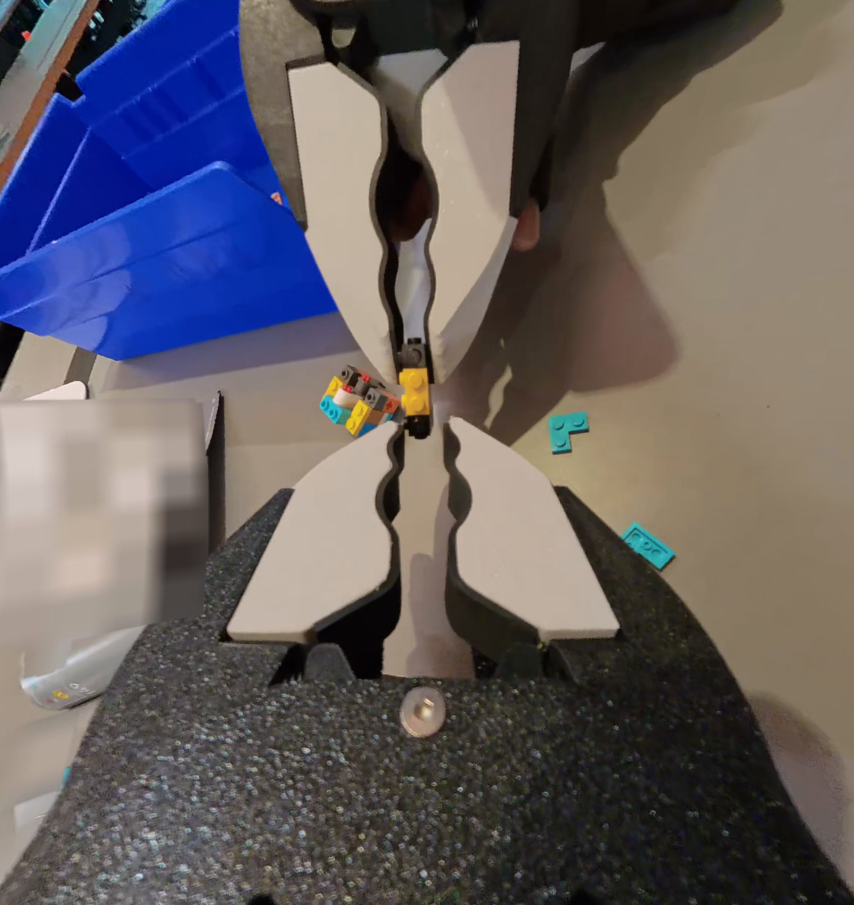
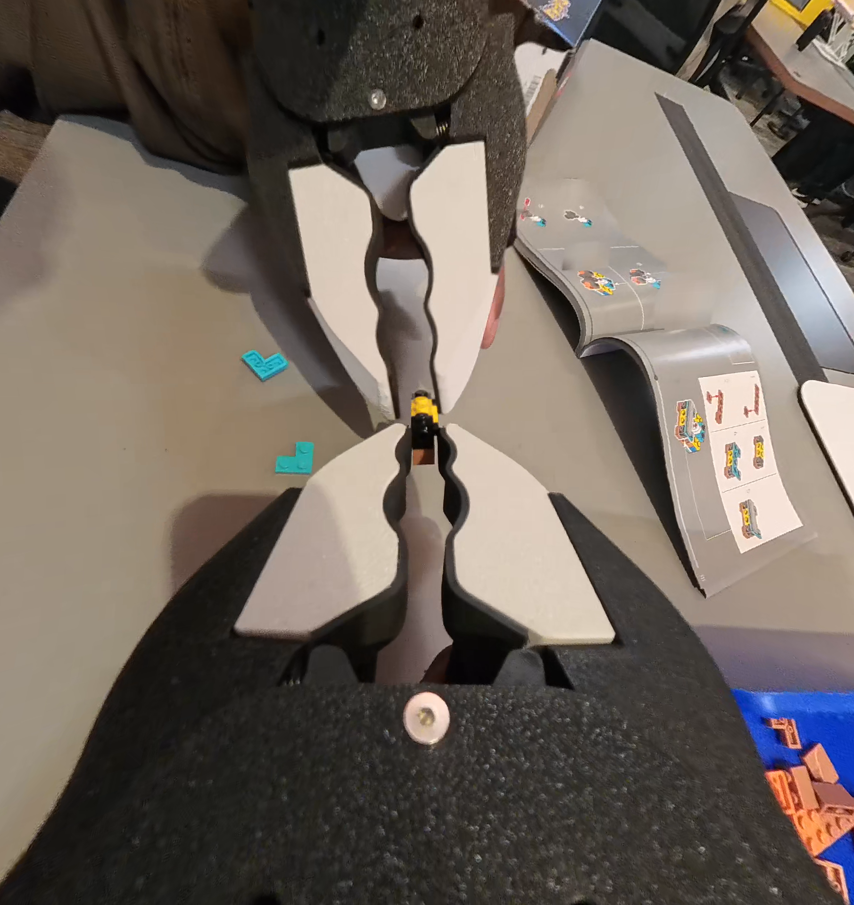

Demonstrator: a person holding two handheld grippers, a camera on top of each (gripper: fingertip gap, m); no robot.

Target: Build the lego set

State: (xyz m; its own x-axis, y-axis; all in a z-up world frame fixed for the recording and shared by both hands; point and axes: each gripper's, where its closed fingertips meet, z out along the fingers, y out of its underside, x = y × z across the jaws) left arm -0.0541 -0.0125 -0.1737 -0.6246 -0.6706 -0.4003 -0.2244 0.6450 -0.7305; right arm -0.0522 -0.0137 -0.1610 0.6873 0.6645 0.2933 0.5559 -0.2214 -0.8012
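- The left tongs (image 1: 422,425) and the right tongs (image 2: 426,433) meet tip to tip over the grey table (image 1: 733,343).
- Both pinch one small yellow, black and grey lego piece (image 1: 415,395), one at each end.
- A colourful lego build (image 1: 358,404) sits just left of that piece.
- A teal corner plate (image 1: 568,431) lies near on the right.
- Blue bins (image 1: 160,274) stand far left.
- An open booklet (image 2: 709,440) lies on the table.

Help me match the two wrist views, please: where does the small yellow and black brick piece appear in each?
Left wrist view: the yellow and black brick piece sits just above centre, between the facing gripper tips.
Right wrist view: just above centre, again between the tips.
Shared landmark: the teal L-shaped plate on the table.
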